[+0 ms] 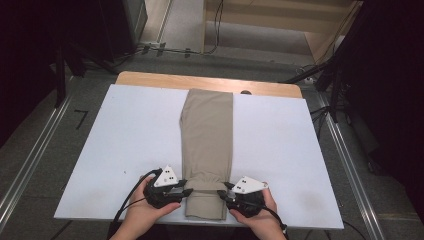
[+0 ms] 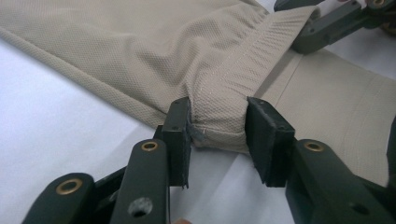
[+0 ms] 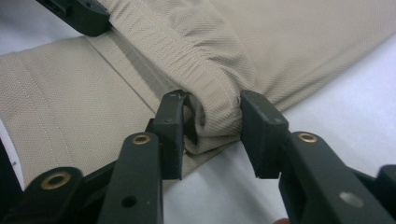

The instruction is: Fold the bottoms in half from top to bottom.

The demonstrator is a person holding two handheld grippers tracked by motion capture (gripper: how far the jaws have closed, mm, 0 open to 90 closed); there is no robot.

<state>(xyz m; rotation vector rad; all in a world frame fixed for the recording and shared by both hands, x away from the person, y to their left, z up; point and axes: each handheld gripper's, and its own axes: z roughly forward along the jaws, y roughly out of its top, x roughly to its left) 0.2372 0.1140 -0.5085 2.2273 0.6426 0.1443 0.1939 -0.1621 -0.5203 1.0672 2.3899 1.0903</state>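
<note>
Tan trousers [image 1: 207, 130] lie folded into a long strip down the middle of the white table [image 1: 130, 140]. Near the front edge, a seamed edge of the cloth [image 1: 205, 180] is raised in a bunched ridge above the flat layer below. My left gripper [image 1: 187, 191] holds the ridge's left corner and my right gripper [image 1: 222, 192] its right corner. In the left gripper view the jaws [image 2: 218, 128] press on both sides of a thick fold of cloth [image 2: 219, 116]. The right gripper view has its jaws [image 3: 212, 123] clamped on the opposite fold [image 3: 215, 116].
White tabletop lies bare on both sides of the trousers. A wooden strip [image 1: 150, 79] runs along the far edge. Dark stands [image 1: 75, 55] and cables [image 1: 320, 67] sit on the floor beyond. The front table edge is just under the person's hands [image 1: 145, 212].
</note>
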